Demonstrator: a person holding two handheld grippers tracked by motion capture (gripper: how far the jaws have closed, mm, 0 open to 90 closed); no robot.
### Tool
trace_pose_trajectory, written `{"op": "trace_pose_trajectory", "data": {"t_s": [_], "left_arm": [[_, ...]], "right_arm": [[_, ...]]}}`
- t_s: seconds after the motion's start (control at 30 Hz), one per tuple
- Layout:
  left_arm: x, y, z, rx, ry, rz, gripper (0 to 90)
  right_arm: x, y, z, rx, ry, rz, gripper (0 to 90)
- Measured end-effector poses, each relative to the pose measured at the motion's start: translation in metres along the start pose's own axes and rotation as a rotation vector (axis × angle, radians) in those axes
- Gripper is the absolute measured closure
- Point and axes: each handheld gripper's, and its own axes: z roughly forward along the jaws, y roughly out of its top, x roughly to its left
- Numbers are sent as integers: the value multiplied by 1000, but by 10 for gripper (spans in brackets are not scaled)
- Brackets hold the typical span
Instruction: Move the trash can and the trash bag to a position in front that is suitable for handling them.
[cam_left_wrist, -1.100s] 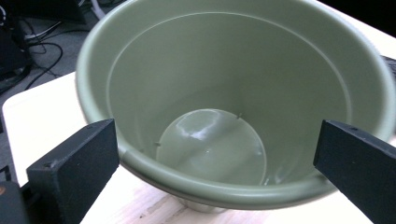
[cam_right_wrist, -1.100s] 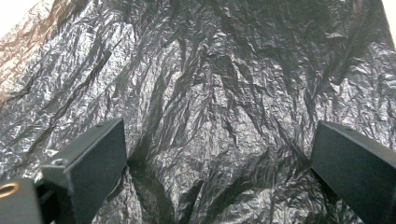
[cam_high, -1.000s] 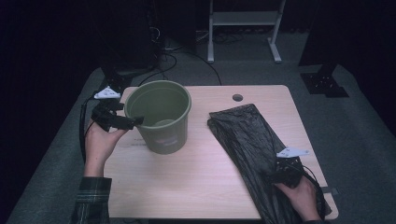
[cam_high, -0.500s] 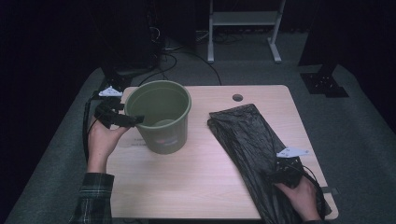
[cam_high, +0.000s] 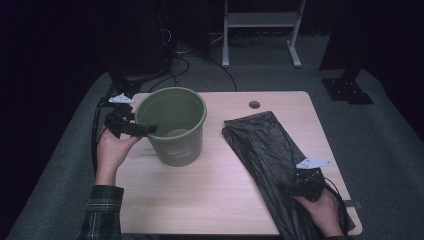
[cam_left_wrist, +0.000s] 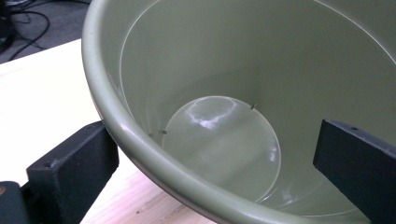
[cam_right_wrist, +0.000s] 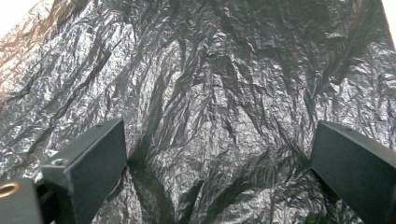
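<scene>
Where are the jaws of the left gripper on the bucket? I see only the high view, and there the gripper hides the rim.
Observer: The left gripper straddles the rim of the green bucket: one jaw outside the wall, one inside. The jaws stand wide apart, not clamped.
Operator: Is anything inside the bucket?
Observer: No. In the left gripper view its round bottom is bare, with some light glare on it.
Operator: And the right gripper, does it hold the black bag?
Observer: Not yet. The right gripper is open just above the crumpled black plastic bag, which lies spread under both jaws.
</scene>
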Motion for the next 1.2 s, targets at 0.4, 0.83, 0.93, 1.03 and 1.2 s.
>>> {"op": "trace_pose_trajectory", "data": {"t_s": [0.4, 0.83, 0.93, 1.03, 1.2], "left_arm": [[-20, -6, -2, -18, -39, 21, 0], [-46, -8, 2, -27, -91, 52, 0], [-52, -8, 4, -24, -103, 61, 0], [-60, -8, 5, -20, -118, 75, 0], [-73, -9, 6, -22, -143, 90, 0]], "right_arm": [[0, 0, 0, 0, 0, 1, 30], [0, 0, 0, 0, -1, 1, 30], [0, 0, 0, 0, -1, 1, 30], [0, 0, 0, 0, -1, 1, 30], [0, 0, 0, -1, -2, 0, 30]]}}
